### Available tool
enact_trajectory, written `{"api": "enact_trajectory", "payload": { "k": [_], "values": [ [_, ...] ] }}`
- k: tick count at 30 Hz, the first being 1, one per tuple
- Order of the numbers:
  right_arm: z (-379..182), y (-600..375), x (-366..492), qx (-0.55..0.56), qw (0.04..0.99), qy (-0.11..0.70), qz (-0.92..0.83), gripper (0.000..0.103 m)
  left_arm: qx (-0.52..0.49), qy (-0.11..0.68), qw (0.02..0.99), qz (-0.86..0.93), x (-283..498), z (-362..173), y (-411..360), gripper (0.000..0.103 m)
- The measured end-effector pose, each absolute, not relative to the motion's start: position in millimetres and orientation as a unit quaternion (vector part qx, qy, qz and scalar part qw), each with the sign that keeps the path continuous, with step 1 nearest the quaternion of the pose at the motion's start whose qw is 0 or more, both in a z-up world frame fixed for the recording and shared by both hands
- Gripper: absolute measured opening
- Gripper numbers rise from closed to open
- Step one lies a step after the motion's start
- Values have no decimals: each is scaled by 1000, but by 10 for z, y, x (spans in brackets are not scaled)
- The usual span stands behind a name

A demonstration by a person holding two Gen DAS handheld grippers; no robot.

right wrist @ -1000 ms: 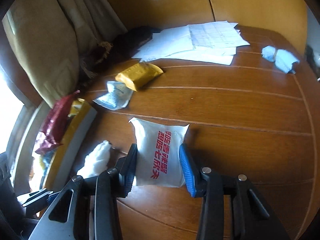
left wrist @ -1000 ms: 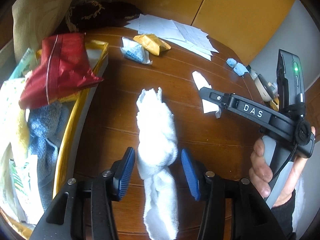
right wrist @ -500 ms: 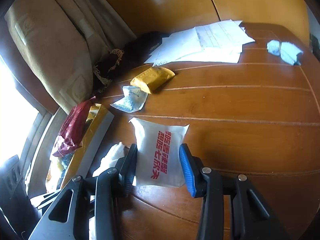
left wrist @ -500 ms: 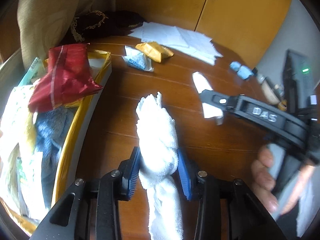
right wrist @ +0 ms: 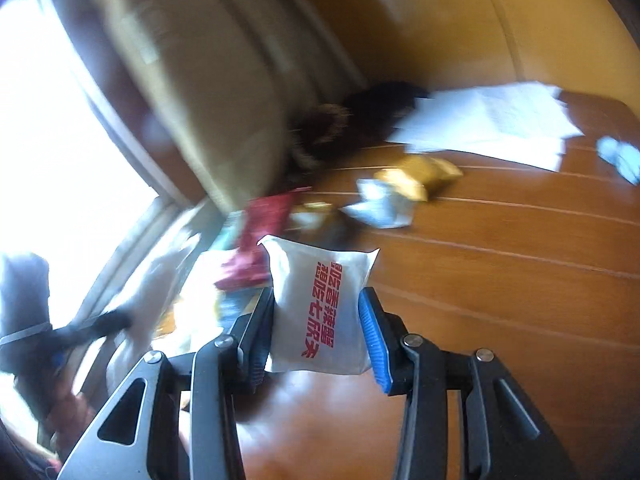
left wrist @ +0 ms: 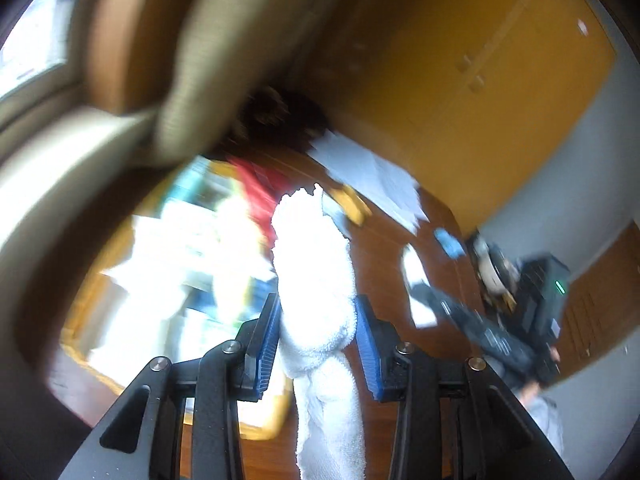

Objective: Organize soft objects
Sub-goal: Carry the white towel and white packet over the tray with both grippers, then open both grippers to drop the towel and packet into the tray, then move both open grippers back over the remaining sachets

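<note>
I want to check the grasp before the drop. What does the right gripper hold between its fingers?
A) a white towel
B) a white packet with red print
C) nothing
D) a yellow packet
B: in the right wrist view the right gripper is shut on the white packet with red print, blue pads on both its sides.

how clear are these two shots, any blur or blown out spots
Left wrist view: background smeared by motion blur, white towel overexposed, left gripper sharp. Right wrist view: window glare at left, table blurred, white packet in the right gripper readable.
</note>
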State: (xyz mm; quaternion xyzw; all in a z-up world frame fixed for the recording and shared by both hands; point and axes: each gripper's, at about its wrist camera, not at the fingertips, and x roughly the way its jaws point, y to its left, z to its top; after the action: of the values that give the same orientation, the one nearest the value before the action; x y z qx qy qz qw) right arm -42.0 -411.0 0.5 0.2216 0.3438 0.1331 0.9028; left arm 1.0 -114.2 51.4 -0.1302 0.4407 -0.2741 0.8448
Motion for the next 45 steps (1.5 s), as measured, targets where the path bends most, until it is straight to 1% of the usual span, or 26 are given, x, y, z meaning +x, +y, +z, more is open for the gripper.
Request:
{"api": "enact_trajectory", "payload": {
  "k": [4,10,16,20,23,26,27,28,30,31,33,38,42,45],
  "values": [
    [105,-3428,-415,180,900,354,182,41,-147,433,859,-231,167,488,-789,37],
    [-1,-2618,-219,114,889,386,219,41,-150,434,866,-199,372,351,-532,37],
    [-117,-2348,-70,95,885,405,212,41,-155,444,859,-201,560,199,-441,37],
    [-180,-2207,-21,59,888,412,197,42,-153,453,854,-206,695,30,-473,38],
    [-235,-2145,12,35,891,412,187,44,-135,455,853,-215,769,-135,-528,38],
    [-273,-2104,20,23,891,413,187,47,-122,449,858,-216,794,-220,-554,41],
    [-276,-2099,-6,21,891,412,189,49,-121,450,857,-220,784,-224,-551,42],
    [-272,-2106,-21,21,892,409,189,53,-122,448,856,-228,762,-220,-545,49],
    [-251,-2132,-50,27,894,405,190,57,-123,441,856,-239,711,-170,-511,58],
    [-236,-2148,-67,31,894,402,194,61,-125,434,859,-240,689,-138,-485,62],
    [-208,-2175,-88,40,895,398,199,64,-131,422,865,-238,672,-87,-440,67],
    [-140,-2195,-133,46,898,391,199,64,-97,423,883,-178,673,-129,-448,67],
    [-81,-2262,-159,54,900,385,198,64,-131,413,880,-194,554,-44,-381,67],
    [-22,-2409,-240,67,904,378,186,64,-129,398,886,-197,452,70,-453,67]
  ]
}}
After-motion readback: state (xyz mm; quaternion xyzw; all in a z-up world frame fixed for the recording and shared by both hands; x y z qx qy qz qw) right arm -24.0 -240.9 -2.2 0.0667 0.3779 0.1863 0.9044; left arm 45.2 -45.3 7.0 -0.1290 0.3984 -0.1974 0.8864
